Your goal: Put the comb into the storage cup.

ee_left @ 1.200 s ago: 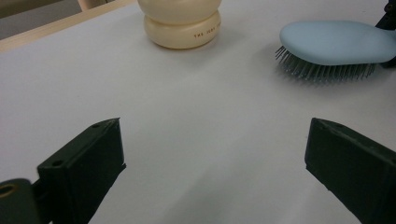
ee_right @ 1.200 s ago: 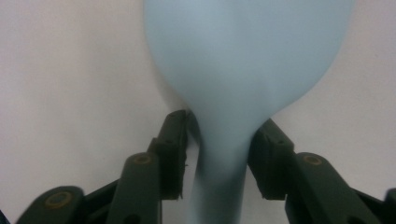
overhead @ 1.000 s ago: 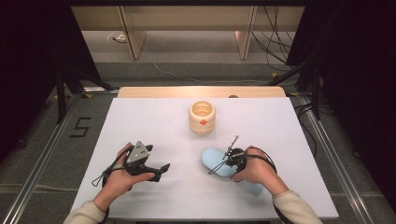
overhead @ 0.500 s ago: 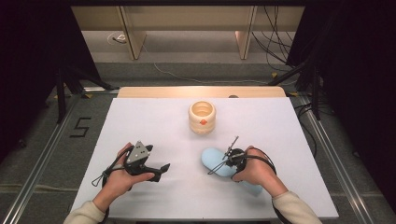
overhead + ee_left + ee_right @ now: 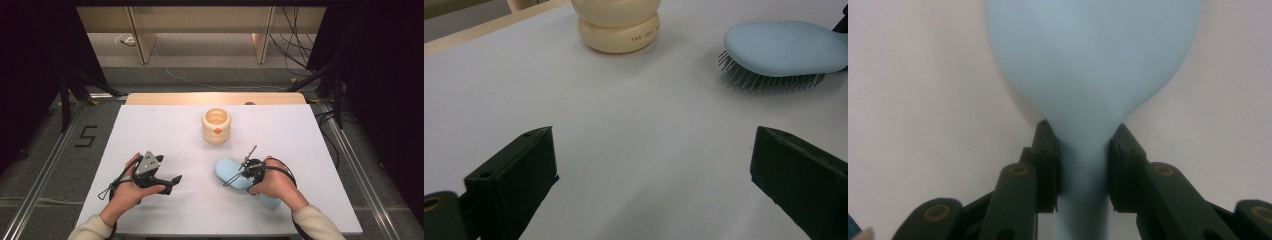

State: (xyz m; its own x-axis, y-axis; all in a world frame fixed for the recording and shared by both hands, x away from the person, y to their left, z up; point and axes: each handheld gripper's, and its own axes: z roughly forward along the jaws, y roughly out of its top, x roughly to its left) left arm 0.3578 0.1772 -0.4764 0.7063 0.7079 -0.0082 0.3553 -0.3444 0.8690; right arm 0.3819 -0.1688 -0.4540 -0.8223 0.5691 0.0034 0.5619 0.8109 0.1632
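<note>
- The right gripper (image 5: pixel 248 171) sits in the lower right of the high view, held by the person's right hand (image 5: pixel 276 181), whose forearm enters from the bottom right corner and angles up and left.
- In the right gripper view its jaws are clamped on the neck of the light blue hairbrush (image 5: pixel 1091 65), one pad pressing each side where the handle meets the head.
- The hairbrush (image 5: pixel 232 171) lies low on the white table (image 5: pixel 310 140), its head pointing toward the frame's centre, bristles down in the left gripper view (image 5: pixel 786 47).
- The left gripper (image 5: pixel 167 181) rests in the lower left of the high view, gripped by the left hand (image 5: pixel 127 189); it points right.
- Its jaws stand wide apart over bare table, nothing between them.
- A cream jar (image 5: pixel 216 125) stands above centre, well apart from both grippers.
</note>
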